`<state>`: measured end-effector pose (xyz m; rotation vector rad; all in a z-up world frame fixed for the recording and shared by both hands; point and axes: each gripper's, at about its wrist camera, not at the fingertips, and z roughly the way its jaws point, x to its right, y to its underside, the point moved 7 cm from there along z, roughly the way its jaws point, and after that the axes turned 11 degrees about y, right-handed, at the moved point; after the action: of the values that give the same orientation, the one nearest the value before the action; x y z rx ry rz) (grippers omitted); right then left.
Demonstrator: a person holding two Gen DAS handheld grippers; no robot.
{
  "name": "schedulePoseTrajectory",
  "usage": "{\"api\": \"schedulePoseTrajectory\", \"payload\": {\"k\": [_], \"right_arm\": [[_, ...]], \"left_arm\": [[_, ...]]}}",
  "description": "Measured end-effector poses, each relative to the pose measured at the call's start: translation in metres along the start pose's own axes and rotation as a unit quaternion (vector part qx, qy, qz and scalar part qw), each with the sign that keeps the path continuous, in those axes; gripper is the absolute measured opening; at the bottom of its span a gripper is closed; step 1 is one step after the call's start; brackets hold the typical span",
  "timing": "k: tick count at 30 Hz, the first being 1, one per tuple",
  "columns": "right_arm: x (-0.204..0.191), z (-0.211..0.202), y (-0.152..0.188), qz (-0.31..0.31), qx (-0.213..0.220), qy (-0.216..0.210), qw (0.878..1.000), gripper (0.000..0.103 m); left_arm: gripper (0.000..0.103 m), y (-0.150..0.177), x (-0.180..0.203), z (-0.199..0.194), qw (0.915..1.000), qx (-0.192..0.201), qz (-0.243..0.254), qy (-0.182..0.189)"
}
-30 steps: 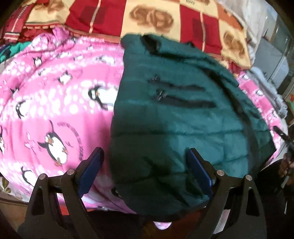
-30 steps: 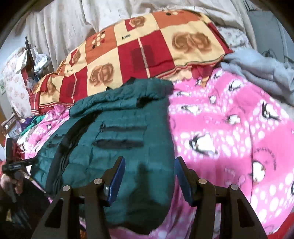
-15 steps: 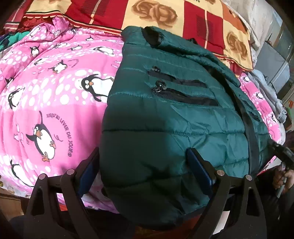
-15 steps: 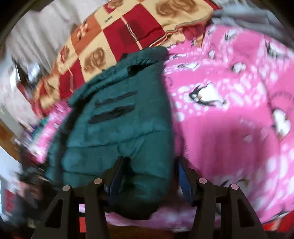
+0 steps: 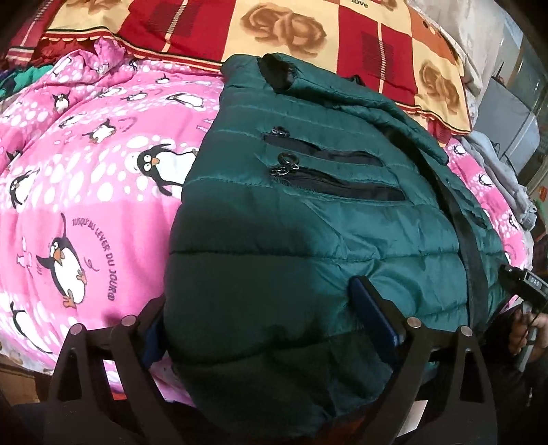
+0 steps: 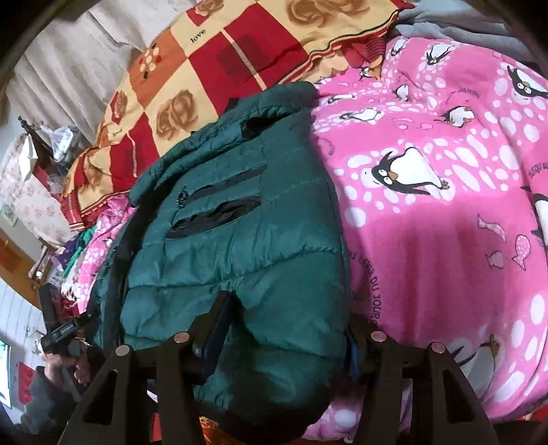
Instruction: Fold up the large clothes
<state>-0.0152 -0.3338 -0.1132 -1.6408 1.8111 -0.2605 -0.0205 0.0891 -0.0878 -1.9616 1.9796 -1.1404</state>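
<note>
A dark green puffer jacket [image 5: 308,222] lies folded on a pink penguin blanket [image 5: 85,191], its two zip pockets facing up. My left gripper [image 5: 260,301] straddles the jacket's near left corner. Its jaws are opening: the left finger is half hidden under the jacket's edge and the right finger [image 5: 370,311] rests on the quilting. In the right wrist view the same jacket [image 6: 239,239] bulges between the fingers of my right gripper [image 6: 287,308], whose jaws are also opening. The left finger [image 6: 219,318] dents a crease and the right one is hidden behind the hem.
A red and yellow patchwork quilt [image 5: 308,30] is heaped behind the jacket. Grey clothes [image 5: 496,164] lie at the bed's far right. The bed's near edge runs just under both grippers. A person's hand [image 6: 65,366] shows at the lower left of the right wrist view.
My right gripper has sunk and rolled, and the jacket's near hem now bulges up between its fingers. My left gripper has kept its place, with the jacket's corner filling more of its gap.
</note>
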Motion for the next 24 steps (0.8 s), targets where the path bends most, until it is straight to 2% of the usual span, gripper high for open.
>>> {"api": "schedulePoseTrajectory", "payload": {"k": [6,13,14,15,16,17,18,21,24], "right_arm": [[-0.007,0.002,0.001,-0.016,0.000,0.039,0.999,0.064],[-0.006,0.002,-0.001,0.005,-0.004,0.041,0.999,0.065],[-0.006,-0.001,-0.001,0.009,0.002,0.038,0.999,0.064],[-0.006,-0.004,-0.001,0.010,0.009,0.038,0.999,0.056],[-0.005,-0.008,-0.002,0.013,0.020,0.035,0.999,0.052],[-0.006,-0.012,-0.003,0.015,0.028,0.029,0.999,0.047],[-0.006,-0.016,-0.004,0.015,0.039,0.023,0.999,0.042],[-0.008,-0.023,-0.006,0.013,0.056,0.008,0.998,0.038],[-0.008,-0.013,-0.003,0.015,0.035,-0.005,0.999,0.038]], "left_arm": [[0.094,-0.001,0.000,-0.002,1.0000,0.005,-0.002,0.005],[0.094,0.000,0.001,-0.001,0.9999,-0.007,-0.011,0.001],[0.094,0.000,0.001,-0.001,0.9999,-0.008,-0.011,0.002],[0.094,-0.001,0.001,-0.002,0.9999,-0.009,-0.010,0.002],[0.094,-0.001,0.002,-0.003,0.9999,-0.008,-0.008,0.002],[0.089,-0.001,0.003,-0.004,1.0000,-0.006,-0.005,0.002],[0.078,-0.002,0.004,-0.007,1.0000,0.000,0.000,0.000],[0.057,-0.006,0.006,-0.015,0.9998,0.019,0.002,-0.005],[0.056,-0.007,0.002,-0.013,0.9998,0.017,-0.007,0.000]]}}
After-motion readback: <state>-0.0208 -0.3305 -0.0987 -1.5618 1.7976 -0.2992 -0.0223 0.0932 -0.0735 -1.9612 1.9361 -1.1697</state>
